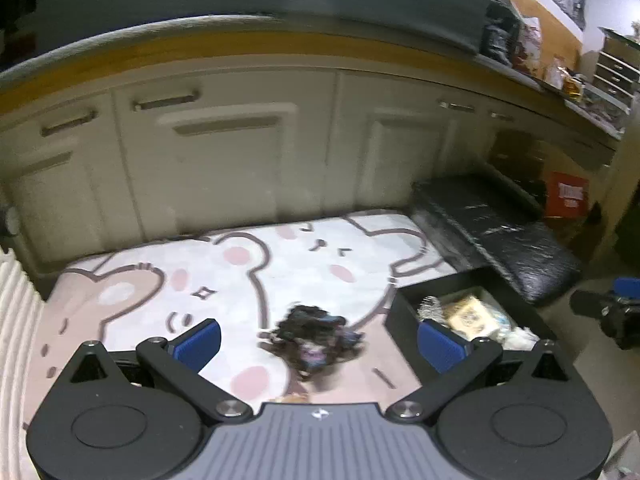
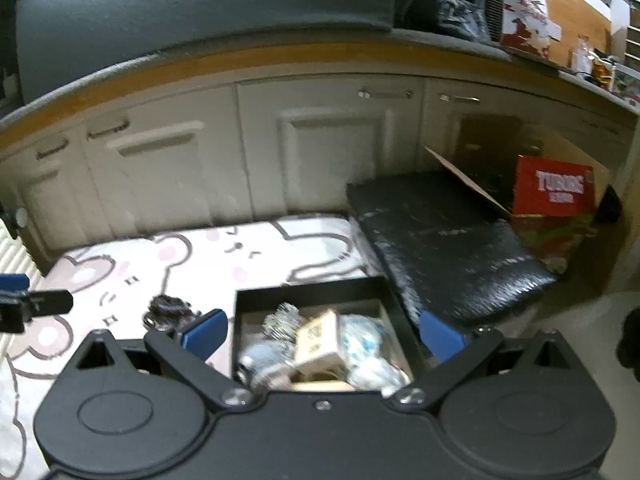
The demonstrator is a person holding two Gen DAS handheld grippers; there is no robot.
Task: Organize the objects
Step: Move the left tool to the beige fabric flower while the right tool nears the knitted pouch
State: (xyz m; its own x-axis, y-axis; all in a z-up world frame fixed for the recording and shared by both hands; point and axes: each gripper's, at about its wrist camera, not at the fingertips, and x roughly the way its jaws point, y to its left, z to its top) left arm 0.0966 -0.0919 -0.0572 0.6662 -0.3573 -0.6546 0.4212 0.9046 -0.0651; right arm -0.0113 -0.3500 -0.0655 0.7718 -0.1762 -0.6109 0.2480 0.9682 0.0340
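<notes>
A dark tangled object (image 1: 316,340) with purple bits lies on the pink cartoon mat (image 1: 240,276), between and just beyond my left gripper's (image 1: 320,340) open blue fingertips. It also shows in the right wrist view (image 2: 170,310), left of my right gripper. A black open box (image 1: 404,312) at the mat's right edge holds a tan carton (image 1: 470,314), a silvery item and plastic-wrapped things. My right gripper (image 2: 322,332) is open above that box (image 2: 308,292), with the carton (image 2: 318,342) between its fingers. Both grippers are empty.
Cream cabinet doors (image 1: 240,152) under a wood-edged counter run along the back. A black wrapped slab (image 2: 448,244) lies right of the box, with a red carton (image 2: 554,188) behind it. A ribbed white mat (image 1: 16,320) borders the left. The left gripper (image 2: 24,304) shows at the right view's left edge.
</notes>
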